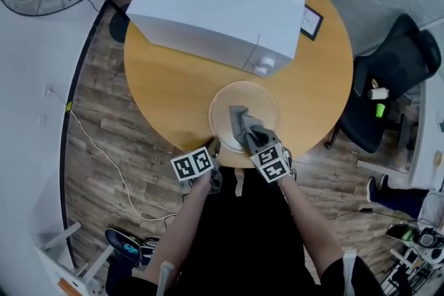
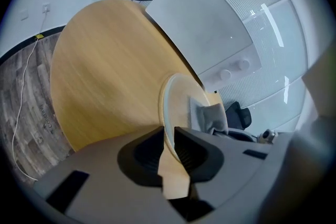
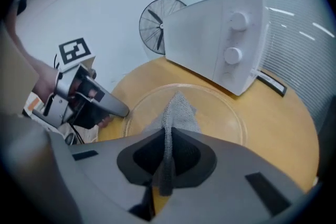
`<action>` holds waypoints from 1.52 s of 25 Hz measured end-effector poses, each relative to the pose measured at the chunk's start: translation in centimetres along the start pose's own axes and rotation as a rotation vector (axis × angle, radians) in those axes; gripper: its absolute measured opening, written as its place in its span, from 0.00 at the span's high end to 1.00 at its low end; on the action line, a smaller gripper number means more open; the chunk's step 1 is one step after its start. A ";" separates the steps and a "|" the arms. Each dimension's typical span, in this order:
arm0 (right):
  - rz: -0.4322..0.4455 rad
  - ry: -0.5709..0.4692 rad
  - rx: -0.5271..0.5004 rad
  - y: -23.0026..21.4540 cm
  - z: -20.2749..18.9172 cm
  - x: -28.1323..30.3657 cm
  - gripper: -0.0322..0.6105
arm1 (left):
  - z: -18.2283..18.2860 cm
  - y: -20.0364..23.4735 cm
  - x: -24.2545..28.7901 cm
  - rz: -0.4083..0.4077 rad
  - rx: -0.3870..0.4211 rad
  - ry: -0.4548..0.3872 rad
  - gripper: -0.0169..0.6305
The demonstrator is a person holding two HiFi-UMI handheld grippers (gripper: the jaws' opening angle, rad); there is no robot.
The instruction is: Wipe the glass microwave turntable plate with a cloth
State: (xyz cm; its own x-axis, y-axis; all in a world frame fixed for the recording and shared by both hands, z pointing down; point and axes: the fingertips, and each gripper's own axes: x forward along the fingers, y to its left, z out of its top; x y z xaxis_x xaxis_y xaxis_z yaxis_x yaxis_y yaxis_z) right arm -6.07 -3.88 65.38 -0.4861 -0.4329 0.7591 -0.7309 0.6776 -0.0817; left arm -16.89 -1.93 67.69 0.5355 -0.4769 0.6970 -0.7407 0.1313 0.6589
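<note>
**Near the bench's [image 1: 166,86] front edge: glass plate [image 1: 223,106] gripped by its rim, cloth [image 1: 243,123] laid across it**

Close to the near edge of the round wooden bench, the glass plate is seen lying flat, just in front of the white microwave [image 1: 218,0], which is set toward the far edge. The plate's near-left rim is clamped between the jaws of the left hand-held gripper [image 1: 216,146], with the glass edge caught in the narrow gap between the pads. The grey cloth is draped on the plate's right half. Its long axis is laid from the near edge toward the far edge, slanted slightly leftward, and its free end is pointed at the microwave. The cloth's near end is pinched, gathered into a thin fold, between the closed jaws of the right hand-held gripper [image 1: 257,140].
</note>
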 end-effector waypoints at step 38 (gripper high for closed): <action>0.016 -0.698 0.142 -7.2 4.0 -38.1 0.91 | -5.5 -35.0 -14.8 -0.157 0.761 -0.526 0.98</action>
State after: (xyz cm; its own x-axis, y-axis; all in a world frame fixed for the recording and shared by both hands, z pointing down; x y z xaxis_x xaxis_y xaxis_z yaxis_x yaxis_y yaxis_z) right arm 15.76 5.38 34.49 -0.6556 -0.7357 0.1701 -0.7536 0.6234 -0.2085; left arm 3.32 5.33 35.82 0.5371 -0.7973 0.2755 -0.8414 -0.4829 0.2427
